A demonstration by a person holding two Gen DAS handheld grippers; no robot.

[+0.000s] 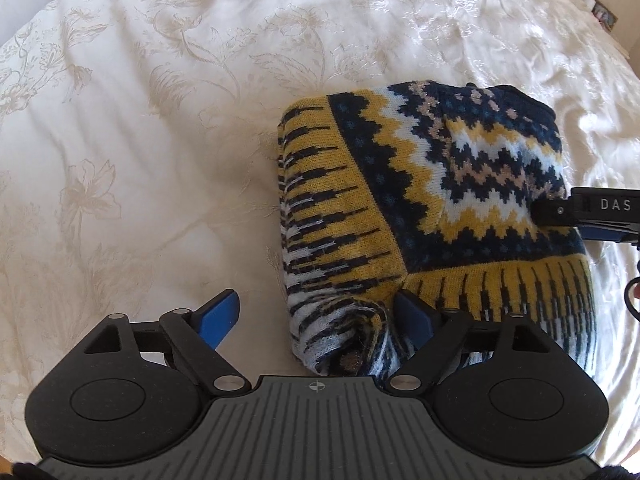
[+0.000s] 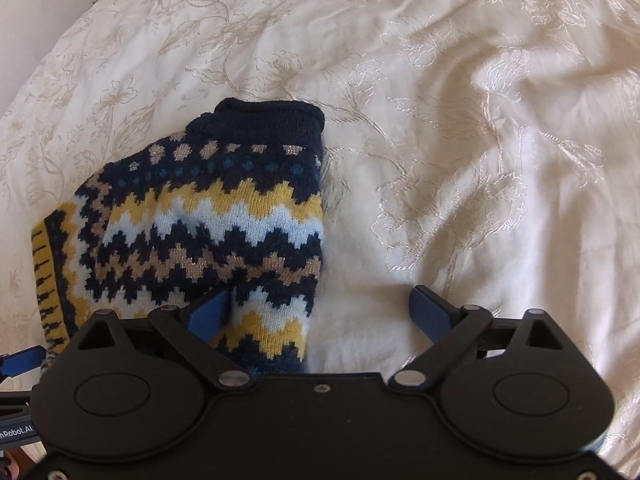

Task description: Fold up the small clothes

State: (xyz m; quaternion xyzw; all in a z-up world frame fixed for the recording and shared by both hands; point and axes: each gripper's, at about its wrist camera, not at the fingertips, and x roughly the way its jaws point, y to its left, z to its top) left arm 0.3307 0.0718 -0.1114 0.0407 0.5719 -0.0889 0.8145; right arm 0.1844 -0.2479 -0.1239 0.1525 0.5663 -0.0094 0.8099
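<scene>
We hold both grippers low, jaws spread wide: the left gripper [image 1: 318, 316] and the right gripper [image 2: 320, 312], its neighbour's blue fingertip [image 2: 22, 360] just beside it.

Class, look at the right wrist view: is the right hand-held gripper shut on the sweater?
No: the right hand-held gripper stands open, its fingers spread over the sweater.
</scene>
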